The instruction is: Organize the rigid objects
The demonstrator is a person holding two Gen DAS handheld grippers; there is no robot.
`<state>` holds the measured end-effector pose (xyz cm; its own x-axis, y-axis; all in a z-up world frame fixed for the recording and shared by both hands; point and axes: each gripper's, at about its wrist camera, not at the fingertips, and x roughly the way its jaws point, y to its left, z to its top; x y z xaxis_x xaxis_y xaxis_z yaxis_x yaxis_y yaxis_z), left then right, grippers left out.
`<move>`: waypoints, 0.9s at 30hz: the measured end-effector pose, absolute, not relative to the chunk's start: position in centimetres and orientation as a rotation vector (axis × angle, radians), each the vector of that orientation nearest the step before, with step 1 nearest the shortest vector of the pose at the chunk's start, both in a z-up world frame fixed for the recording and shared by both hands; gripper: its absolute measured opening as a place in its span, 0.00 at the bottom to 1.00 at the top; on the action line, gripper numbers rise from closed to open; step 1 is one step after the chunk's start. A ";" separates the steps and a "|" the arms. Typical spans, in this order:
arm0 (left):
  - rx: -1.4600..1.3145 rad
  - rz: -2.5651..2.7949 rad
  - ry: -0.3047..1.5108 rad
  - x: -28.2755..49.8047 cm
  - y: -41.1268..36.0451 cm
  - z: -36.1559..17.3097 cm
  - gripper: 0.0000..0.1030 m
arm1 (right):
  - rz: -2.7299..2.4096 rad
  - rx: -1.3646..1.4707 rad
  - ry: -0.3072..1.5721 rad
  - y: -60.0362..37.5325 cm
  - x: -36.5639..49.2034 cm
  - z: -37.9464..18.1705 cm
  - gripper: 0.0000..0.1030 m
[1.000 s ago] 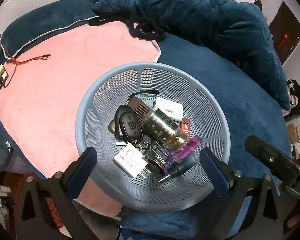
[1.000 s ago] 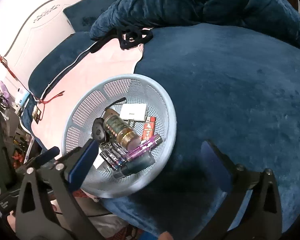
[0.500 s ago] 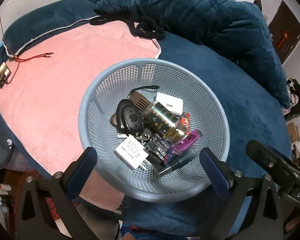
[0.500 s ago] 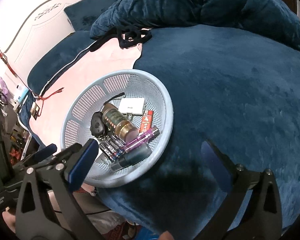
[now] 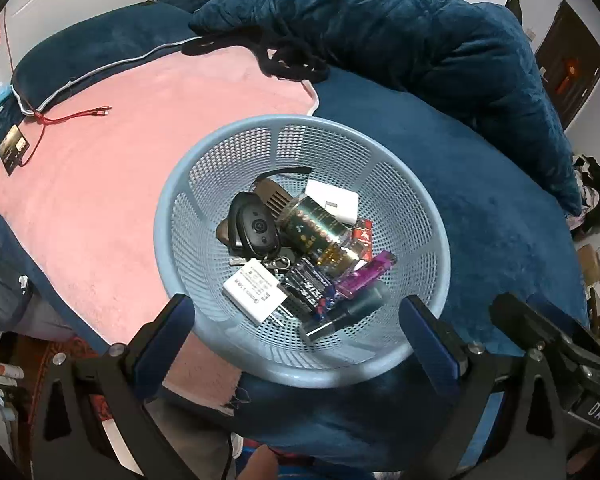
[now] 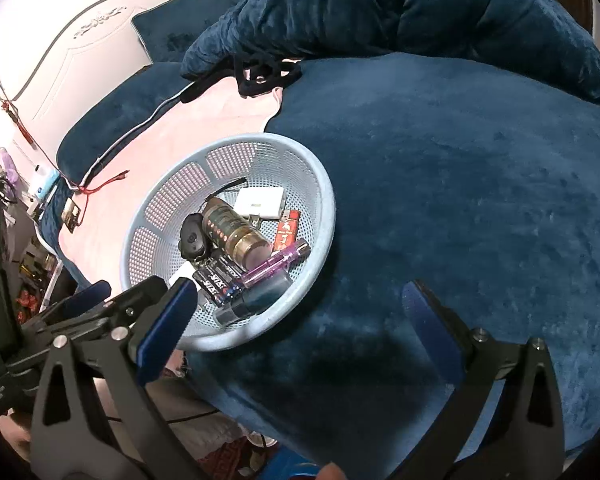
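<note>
A pale blue mesh basket (image 5: 204,184) (image 6: 324,188) rests on the bed near its front edge. Inside lie a dark green and gold can (image 5: 312,232) (image 6: 236,232), a black key fob (image 5: 256,228), a white plug adapter (image 5: 254,290), a white charger block (image 5: 334,202) (image 6: 260,202), a pack of batteries (image 5: 306,286) (image 6: 218,282), a purple lighter (image 5: 366,274) (image 6: 276,262) and a red lighter (image 6: 287,232). My left gripper (image 5: 298,322) hangs open over the basket's near rim. My right gripper (image 6: 300,308) is open above the blue cover, right of the basket. Neither holds anything.
A pink towel (image 5: 112,168) covers the left of the bed, with a red cable (image 5: 80,114) on it. A rumpled blue quilt (image 5: 400,32) is heaped at the back. The bed's front edge drops off just below the basket. The other gripper (image 5: 556,344) shows at right.
Both grippers have drawn back and up from the basket, which now looks smaller and farther in both views. The basket's contents have not shifted.
</note>
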<state>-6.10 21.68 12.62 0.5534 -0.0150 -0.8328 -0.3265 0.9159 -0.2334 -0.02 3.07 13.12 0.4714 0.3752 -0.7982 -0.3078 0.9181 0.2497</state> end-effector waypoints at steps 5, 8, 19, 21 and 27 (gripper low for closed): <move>-0.356 0.209 0.974 -6.2 20.9 12.7 0.99 | 0.417 0.074 0.979 2.6 -0.6 13.4 1.00; -0.345 0.212 0.981 -6.3 20.2 12.7 0.99 | 0.409 0.070 0.968 2.1 -1.1 13.5 1.00; -0.301 0.268 0.958 -7.4 17.9 12.9 0.99 | 0.386 0.087 0.946 -0.6 -2.5 13.4 1.00; -0.276 0.293 0.949 -7.6 17.4 12.9 0.99 | 0.380 0.087 0.942 -1.1 -2.7 13.4 1.00; -0.242 0.290 0.934 -8.0 15.7 13.0 0.99 | 0.362 0.079 0.939 -2.3 -3.6 13.2 1.00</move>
<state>-8.03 15.72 12.99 0.5610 0.1395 -0.8160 -0.3471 0.9345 -0.0789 -3.59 -2.26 13.17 0.5351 0.3378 -0.7743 -0.2701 0.9369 0.2221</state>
